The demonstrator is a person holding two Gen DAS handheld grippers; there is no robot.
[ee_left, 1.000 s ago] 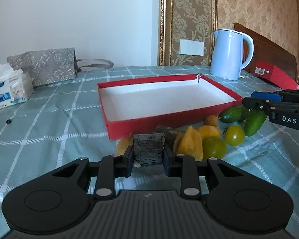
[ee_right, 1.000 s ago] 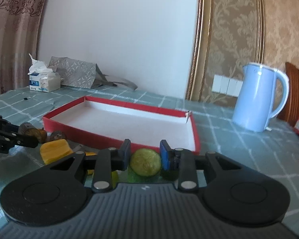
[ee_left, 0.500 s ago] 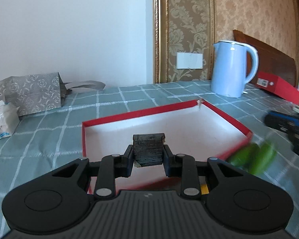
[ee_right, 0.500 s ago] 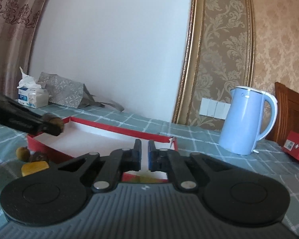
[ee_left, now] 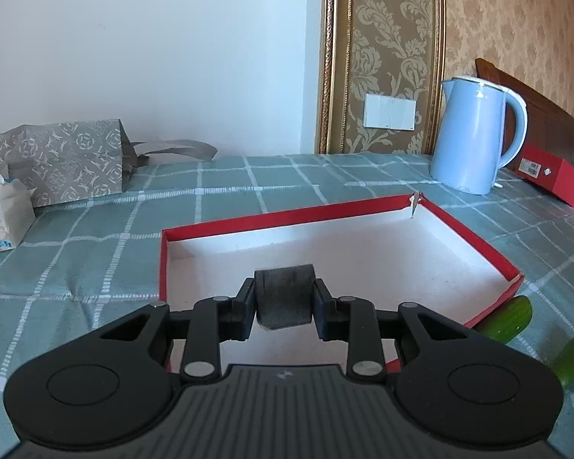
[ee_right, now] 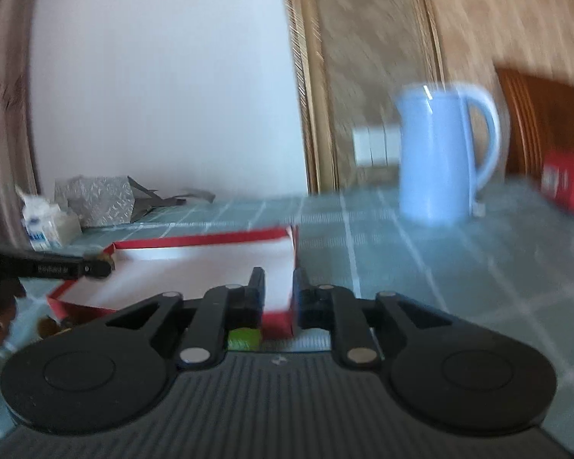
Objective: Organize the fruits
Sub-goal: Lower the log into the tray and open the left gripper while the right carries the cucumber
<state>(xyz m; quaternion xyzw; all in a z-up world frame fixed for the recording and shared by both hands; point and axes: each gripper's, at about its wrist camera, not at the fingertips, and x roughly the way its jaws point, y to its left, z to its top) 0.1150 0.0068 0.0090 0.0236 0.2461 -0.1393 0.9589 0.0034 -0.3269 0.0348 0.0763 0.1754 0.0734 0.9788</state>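
The left tool (ee_left: 284,302) is closed on a dark, ridged fruit (ee_left: 283,298), which is held above the near part of the red box (ee_left: 474,237); its white floor is bare as far as it is seen. The right tool (ee_right: 278,287) is shut, or very nearly so, with nothing gripped, beside the box's right-hand corner, and its view is blurred. A green fruit (ee_left: 511,319) is seen just outside the box's near right corner, on the checked cloth of the worktop (ee_left: 95,237). A blue kettle (ee_left: 474,137) is set well behind the box. The step in hand is judged to be the placing of the dark fruit. It is best lowered close to the box floor, towards a corner so that room is left for the rest, and released only once it is steady, so that rolling is avoided.
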